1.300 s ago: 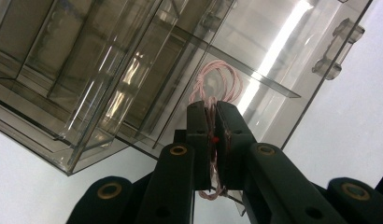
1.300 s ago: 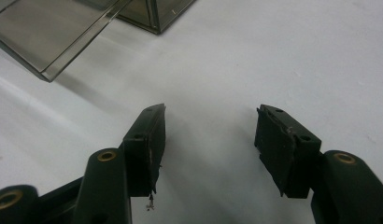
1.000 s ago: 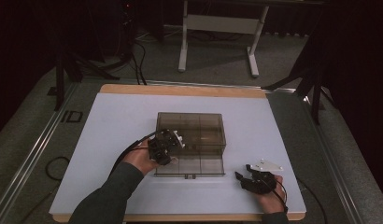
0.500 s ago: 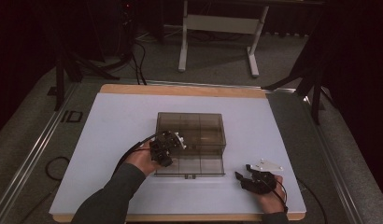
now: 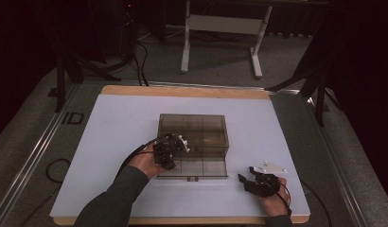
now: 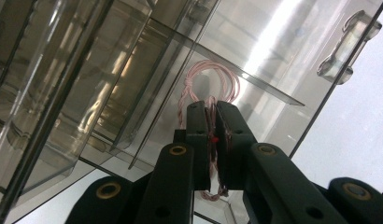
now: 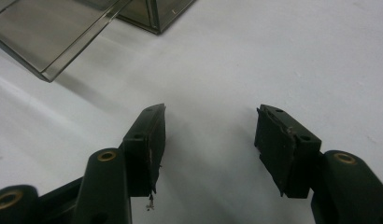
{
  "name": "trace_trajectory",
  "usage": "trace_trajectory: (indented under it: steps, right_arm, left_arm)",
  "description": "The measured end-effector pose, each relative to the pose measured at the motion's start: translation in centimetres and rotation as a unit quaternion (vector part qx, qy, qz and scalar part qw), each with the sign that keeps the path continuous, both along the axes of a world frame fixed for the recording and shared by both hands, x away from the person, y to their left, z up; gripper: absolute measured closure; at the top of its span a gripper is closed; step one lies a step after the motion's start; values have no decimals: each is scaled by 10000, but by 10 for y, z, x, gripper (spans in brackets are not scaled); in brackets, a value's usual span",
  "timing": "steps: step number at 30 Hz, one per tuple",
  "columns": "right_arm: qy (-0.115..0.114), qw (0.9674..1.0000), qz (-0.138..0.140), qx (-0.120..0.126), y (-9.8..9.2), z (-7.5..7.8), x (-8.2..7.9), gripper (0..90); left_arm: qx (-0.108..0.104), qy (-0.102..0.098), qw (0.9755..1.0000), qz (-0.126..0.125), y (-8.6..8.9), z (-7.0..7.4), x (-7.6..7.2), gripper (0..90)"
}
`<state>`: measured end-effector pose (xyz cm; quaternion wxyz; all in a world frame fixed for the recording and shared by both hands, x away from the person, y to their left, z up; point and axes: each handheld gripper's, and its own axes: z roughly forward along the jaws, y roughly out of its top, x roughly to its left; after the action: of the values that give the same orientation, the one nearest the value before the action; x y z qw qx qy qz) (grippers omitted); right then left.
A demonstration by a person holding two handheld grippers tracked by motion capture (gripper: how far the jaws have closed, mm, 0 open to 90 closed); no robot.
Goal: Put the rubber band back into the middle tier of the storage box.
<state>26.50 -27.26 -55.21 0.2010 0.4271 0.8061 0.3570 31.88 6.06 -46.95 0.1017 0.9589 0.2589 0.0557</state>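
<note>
Left hand-held gripper (image 6: 212, 135): clenched on a looped pink twisted wire (image 6: 213, 81), held directly above an open compartment of the smoky clear plastic divided box (image 5: 194, 130); right hand-held gripper (image 7: 210, 140): released, well apart.

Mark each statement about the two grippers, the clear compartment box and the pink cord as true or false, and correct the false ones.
1. The left gripper is shut on the pink cord. True.
2. The right gripper holds the cord. False: its jaws stand open over the white table, with nothing between them.
3. The clear compartment box is open, its lid lying toward the person. True.
4. The right gripper is inside the box. False: it sits on the table to the box's right.
</note>
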Motion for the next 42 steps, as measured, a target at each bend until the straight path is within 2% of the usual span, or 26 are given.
trace_trajectory:
  steps: [24,29,36,42]
  right_arm:
    - [0,10000,4,3,0,0,0,426]
    - [3,10000,0,5,0,0,0,426]
    - [-4,10000,6,4,0,0,0,426]
    - [2,10000,2,3,0,0,0,426]
  left_arm:
    - [47,140,9999,-25,-2,-4,0,841]
    - [-8,164,9999,-16,-1,-4,0,832]
    - [-87,200,9998,-9,1,-5,0,799]
    - [-101,154,9998,15,1,-4,-1,725]
